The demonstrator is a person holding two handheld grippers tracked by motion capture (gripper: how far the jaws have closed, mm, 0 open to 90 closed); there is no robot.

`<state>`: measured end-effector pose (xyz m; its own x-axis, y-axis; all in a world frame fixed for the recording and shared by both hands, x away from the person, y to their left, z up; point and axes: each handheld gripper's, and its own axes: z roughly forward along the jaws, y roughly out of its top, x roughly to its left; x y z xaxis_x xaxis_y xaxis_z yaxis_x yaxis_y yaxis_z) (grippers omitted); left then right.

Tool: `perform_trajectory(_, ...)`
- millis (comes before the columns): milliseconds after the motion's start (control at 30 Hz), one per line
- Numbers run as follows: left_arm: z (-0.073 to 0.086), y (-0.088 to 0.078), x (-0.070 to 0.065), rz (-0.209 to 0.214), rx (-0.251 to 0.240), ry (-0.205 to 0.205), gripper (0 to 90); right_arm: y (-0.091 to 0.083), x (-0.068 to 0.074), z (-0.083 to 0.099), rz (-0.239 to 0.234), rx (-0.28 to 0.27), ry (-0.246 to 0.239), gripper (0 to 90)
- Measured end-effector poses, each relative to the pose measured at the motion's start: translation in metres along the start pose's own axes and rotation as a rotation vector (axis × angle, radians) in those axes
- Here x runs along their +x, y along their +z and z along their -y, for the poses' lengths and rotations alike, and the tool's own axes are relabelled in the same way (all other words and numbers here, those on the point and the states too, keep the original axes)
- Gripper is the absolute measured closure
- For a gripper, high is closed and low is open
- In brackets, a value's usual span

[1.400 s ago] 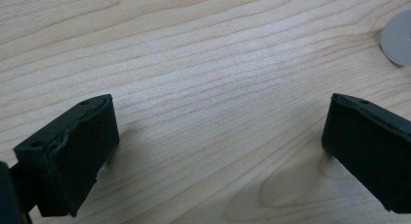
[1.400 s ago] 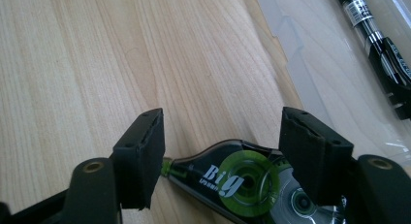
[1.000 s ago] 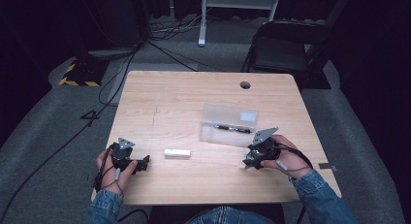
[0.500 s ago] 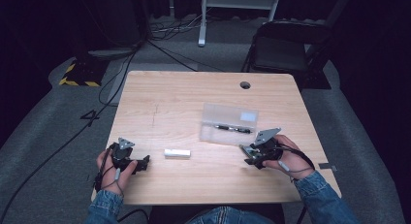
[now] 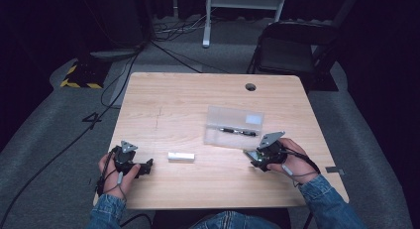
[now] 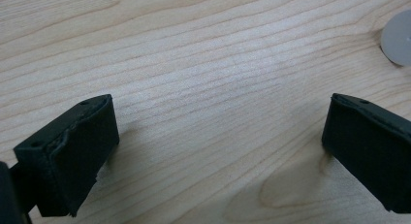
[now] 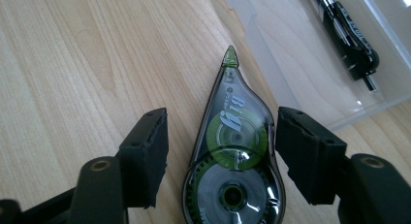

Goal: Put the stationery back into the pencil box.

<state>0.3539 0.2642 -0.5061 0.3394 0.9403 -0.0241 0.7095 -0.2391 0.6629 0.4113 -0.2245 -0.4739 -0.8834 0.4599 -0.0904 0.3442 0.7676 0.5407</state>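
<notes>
The table (image 5: 188, 115) is pale wood with fine darker grain lines. The correction tape roller (image 7: 232, 151) has a smoky see-through shell, a green tip, a green wheel and pale lettering. The box (image 5: 233, 126) is clear plastic, the pen (image 5: 238, 132) inside black (silver at its tip). The eraser (image 5: 181, 156) is white, the sleeves (image 5: 327, 204) blue denim, the chair (image 5: 292, 45) black

Bright tabletop, dark surroundings, soft shadows

table (image 5: 188, 100): pale wood, smooth matt grain | correction tape (image 7: 232, 151): glossy smoky plastic, between right gripper (image 7: 220, 151) pads | box (image 7: 310, 54): clear plastic beyond | pads: matt black
</notes>
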Motion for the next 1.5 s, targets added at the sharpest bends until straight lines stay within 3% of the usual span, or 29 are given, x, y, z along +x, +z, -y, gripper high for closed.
perform_trajectory(233, 0.000, 0.000, 0.000, 0.000, 0.000, 0.000, 0.2, 0.003, -0.002, 0.002, -0.004, 0.001, 0.019, 50.0)
perform_trajectory(667, 0.000, 0.000, 0.000, 0.000, 0.000, 0.000, 0.2, 0.000, -0.003, 0.000, -0.018, 0.025, 0.007, 51.8)
perform_trajectory(1067, 0.000, 0.000, 0.000, 0.000, 0.000, -0.001, 0.2, -0.013, -0.006, -0.007, -0.022, -0.023, 0.019, 52.0)
perform_trajectory(1500, 0.000, 0.000, 0.000, 0.000, 0.000, 0.000, 0.2, -0.020, -0.016, -0.029, -0.001, -0.087, -0.044, 52.0)
